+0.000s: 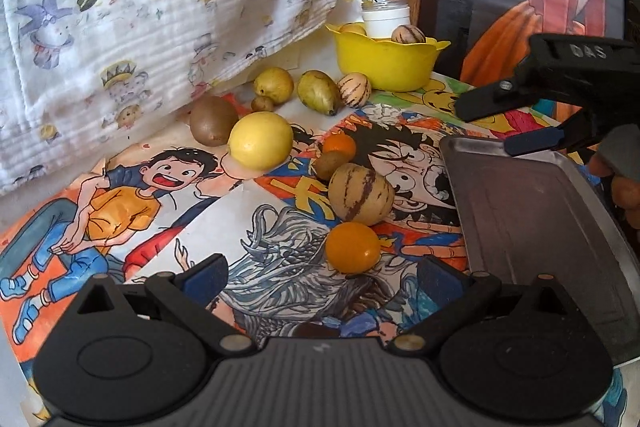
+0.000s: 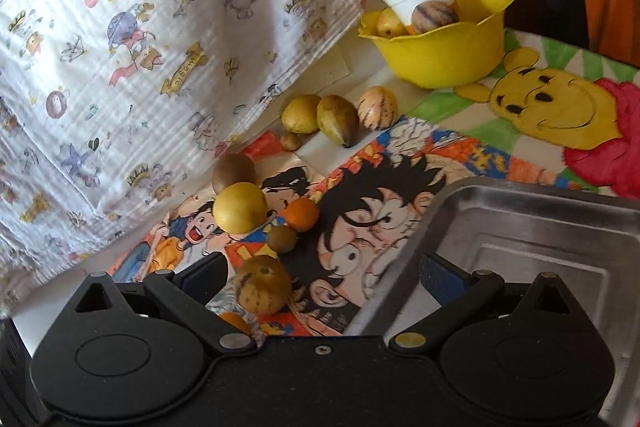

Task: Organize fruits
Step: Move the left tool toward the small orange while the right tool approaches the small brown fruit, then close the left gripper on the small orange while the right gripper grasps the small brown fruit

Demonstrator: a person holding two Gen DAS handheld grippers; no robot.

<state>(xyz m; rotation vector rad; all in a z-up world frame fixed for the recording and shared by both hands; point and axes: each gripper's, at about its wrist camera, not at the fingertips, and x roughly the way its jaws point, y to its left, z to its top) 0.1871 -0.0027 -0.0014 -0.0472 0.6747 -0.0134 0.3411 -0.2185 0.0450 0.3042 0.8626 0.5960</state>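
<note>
Both the left hand-held gripper and right hand-held gripper gape empty, the metal tray cut off at 3 o'clock, an orange fruit half hidden behind the right one's body.

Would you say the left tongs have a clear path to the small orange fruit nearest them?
Probably yes: the left tongs are open, and the orange fruit lies just ahead between the fingers, with only bare mat around it. The striped fruit sits behind it, apart.
</note>
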